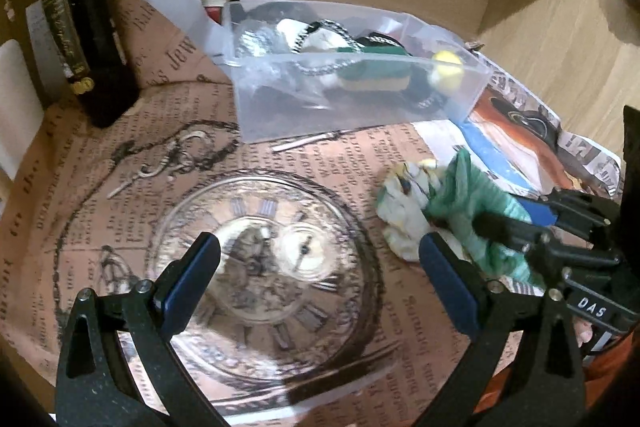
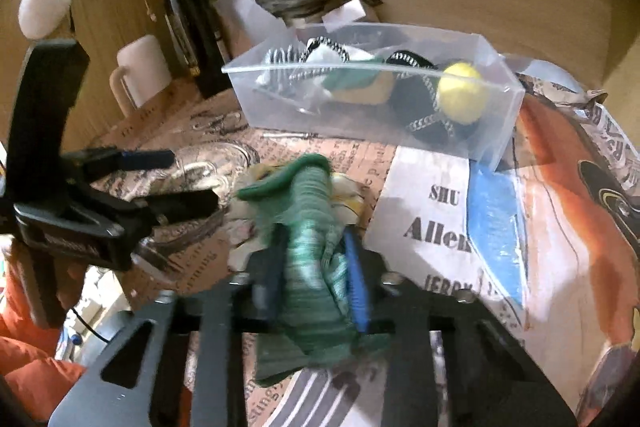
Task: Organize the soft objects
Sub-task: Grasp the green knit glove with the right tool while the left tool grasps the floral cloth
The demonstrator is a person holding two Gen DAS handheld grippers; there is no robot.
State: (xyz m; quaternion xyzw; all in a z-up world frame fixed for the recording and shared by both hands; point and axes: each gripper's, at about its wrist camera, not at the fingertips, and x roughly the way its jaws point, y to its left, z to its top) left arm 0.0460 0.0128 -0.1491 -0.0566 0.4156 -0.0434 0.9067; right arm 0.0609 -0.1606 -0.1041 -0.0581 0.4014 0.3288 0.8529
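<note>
The right tool (image 2: 314, 277) is clamping a green cloth (image 2: 310, 227), its blue pads pressing in from both sides; only the right wrist view shows this grip clearly. The left tool (image 1: 320, 283) is hanging with fingers spread apart over a glass plate (image 1: 260, 267) on the desk (image 1: 360, 155). Beyond both, a clear bin (image 2: 372, 95) is holding soft items, including a yellow ball (image 2: 460, 93).

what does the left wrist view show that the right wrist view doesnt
Only the left wrist view: the open left gripper from behind, over the whole glass plate.
Only the right wrist view: the right gripper shut on the green sock, a white mug, a white plush.
Both: clear bin, dark bottle, the sock.
</note>
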